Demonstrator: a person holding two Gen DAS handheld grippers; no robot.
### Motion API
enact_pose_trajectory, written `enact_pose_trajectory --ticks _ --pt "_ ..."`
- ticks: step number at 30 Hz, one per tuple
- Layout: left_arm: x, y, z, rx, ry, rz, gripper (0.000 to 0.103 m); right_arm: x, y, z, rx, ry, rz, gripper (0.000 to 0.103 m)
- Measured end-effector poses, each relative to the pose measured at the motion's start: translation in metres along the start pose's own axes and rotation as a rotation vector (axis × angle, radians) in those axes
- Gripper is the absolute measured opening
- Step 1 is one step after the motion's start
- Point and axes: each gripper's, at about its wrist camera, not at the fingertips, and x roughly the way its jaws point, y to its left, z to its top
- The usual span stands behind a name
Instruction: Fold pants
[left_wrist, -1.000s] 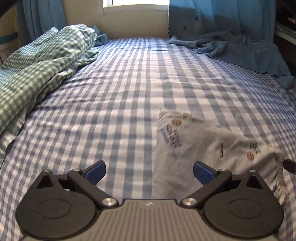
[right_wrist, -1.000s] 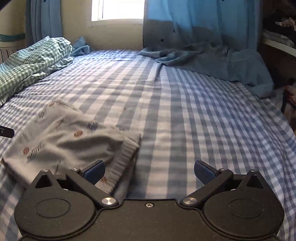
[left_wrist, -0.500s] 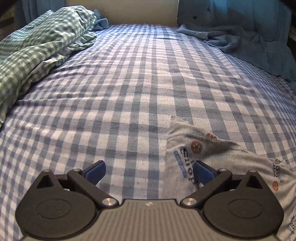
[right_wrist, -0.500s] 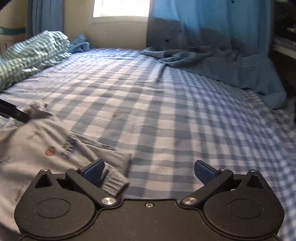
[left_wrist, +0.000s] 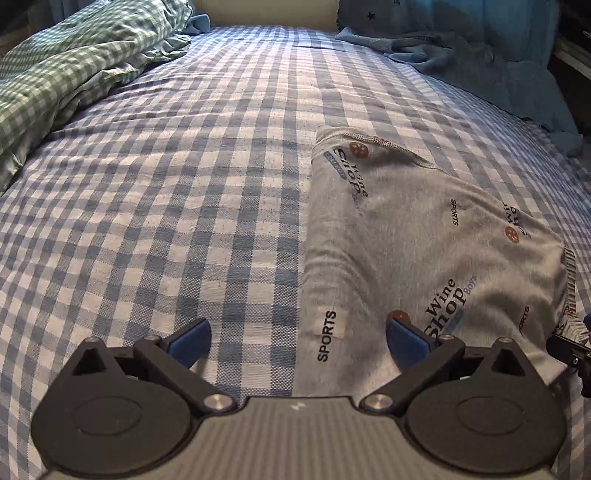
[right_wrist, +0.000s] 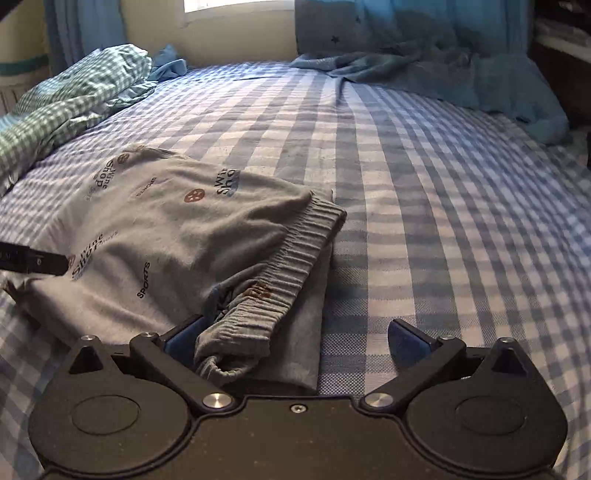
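Grey printed pants (left_wrist: 413, 236) lie folded on the blue checked bed. In the left wrist view my left gripper (left_wrist: 297, 338) is open, low over the pants' near left edge, with its right finger over the fabric. In the right wrist view the pants (right_wrist: 170, 236) lie at the left with the ribbed waistband (right_wrist: 291, 258) toward me. My right gripper (right_wrist: 295, 341) is open, and the waistband end lies between its fingers by the left pad. The left gripper's tip (right_wrist: 33, 260) shows at the left edge, over the pants.
A green checked duvet (left_wrist: 70, 66) is bunched at the far left of the bed. A blue curtain and blue cloth (right_wrist: 443, 70) lie at the far right. The blue checked sheet (left_wrist: 166, 192) stretches toward the window wall.
Both grippers have moved in and down close to the pants. The waistband end now lies between the right gripper's fingers. Both stay open.
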Motion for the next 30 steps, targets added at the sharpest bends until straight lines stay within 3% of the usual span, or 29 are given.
enact_pose_trajectory --ticks 3,6,8,10,13,19,23,26,27,30 --pt "0.000 0.001 0.005 -0.008 0.027 0.005 0.103 -0.010 0.013 0.010 -0.042 -0.004 -0.044 0.102" --pt "0.004 0.005 0.009 -0.021 0.038 0.008 0.103 -0.025 0.021 0.014 -0.058 -0.040 -0.031 0.102" --pt "0.003 0.006 0.006 -0.020 0.034 0.008 0.103 -0.024 0.024 0.008 -0.068 -0.007 -0.036 0.102" --pt "0.002 0.007 0.003 -0.021 0.035 0.009 0.103 -0.009 0.023 -0.003 -0.077 0.083 -0.048 0.102" --pt "-0.001 0.008 0.002 -0.031 0.062 0.012 0.103 -0.007 0.003 -0.005 0.054 0.106 0.021 0.102" --pt "-0.011 0.023 0.004 -0.116 0.133 0.015 0.103 -0.023 -0.017 0.020 0.098 0.125 0.087 0.102" --pt "-0.013 0.036 -0.006 -0.175 0.161 0.036 0.103 -0.025 -0.034 0.030 0.176 0.094 0.076 0.102" --pt "-0.016 0.034 -0.012 -0.159 0.143 0.045 0.103 -0.005 -0.042 0.026 0.242 0.161 0.053 0.102" --pt "-0.016 0.032 -0.012 -0.154 0.146 0.055 0.103 0.004 -0.041 0.021 0.234 0.190 0.042 0.102" --pt "-0.017 0.028 -0.010 -0.173 0.166 0.072 0.103 0.003 -0.033 0.016 0.159 0.140 0.021 0.102"
